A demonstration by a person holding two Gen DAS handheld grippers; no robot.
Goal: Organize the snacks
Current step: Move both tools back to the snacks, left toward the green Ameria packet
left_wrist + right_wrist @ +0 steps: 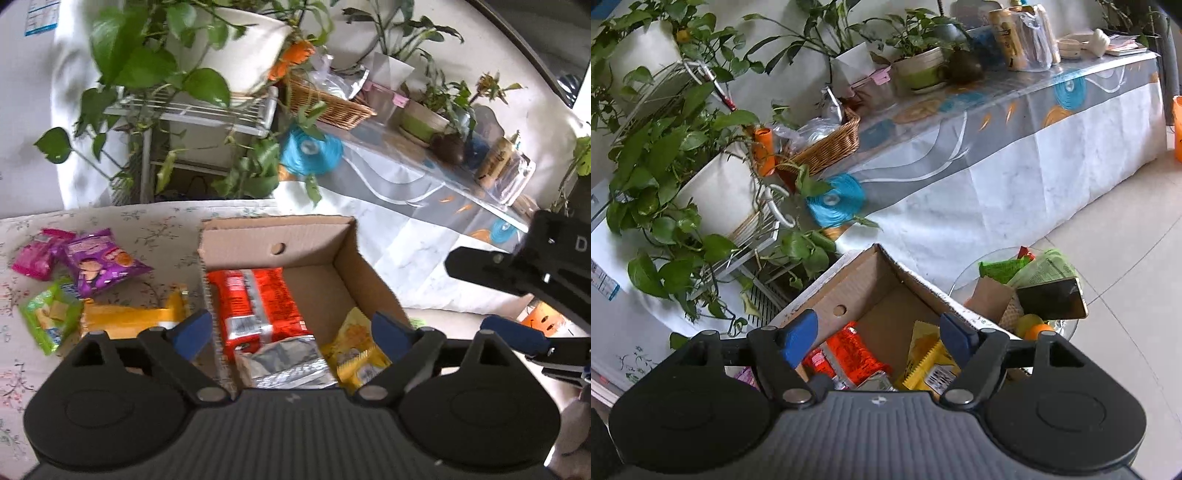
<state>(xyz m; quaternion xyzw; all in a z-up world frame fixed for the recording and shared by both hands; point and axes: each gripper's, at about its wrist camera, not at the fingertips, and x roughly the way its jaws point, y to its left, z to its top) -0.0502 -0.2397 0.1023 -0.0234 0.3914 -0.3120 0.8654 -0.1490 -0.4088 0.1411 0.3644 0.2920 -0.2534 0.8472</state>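
Note:
An open cardboard box (325,240) stands on the floral table. Inside lie a red snack pack (255,299), a silver pack (288,363) and a yellow pack (356,341). My left gripper (291,332) is open and empty above the box's near end. Left of the box on the table lie a purple pack (99,264), a magenta pack (38,253), a green pack (50,314) and a yellow-orange pack (129,315). My right gripper (879,338) is open and empty over the same box (875,280), where the red pack (855,354) and yellow pack (925,356) show. The right gripper also shows at the right in the left wrist view (517,306).
A floral tablecloth (155,229) covers the table. Potted plants on a white rack (207,114) stand behind it. A long side table (1015,147) holds a wicker basket (827,144), pots and jars. A small glass table (1067,328) with a phone, fruit and packets stands right of the box.

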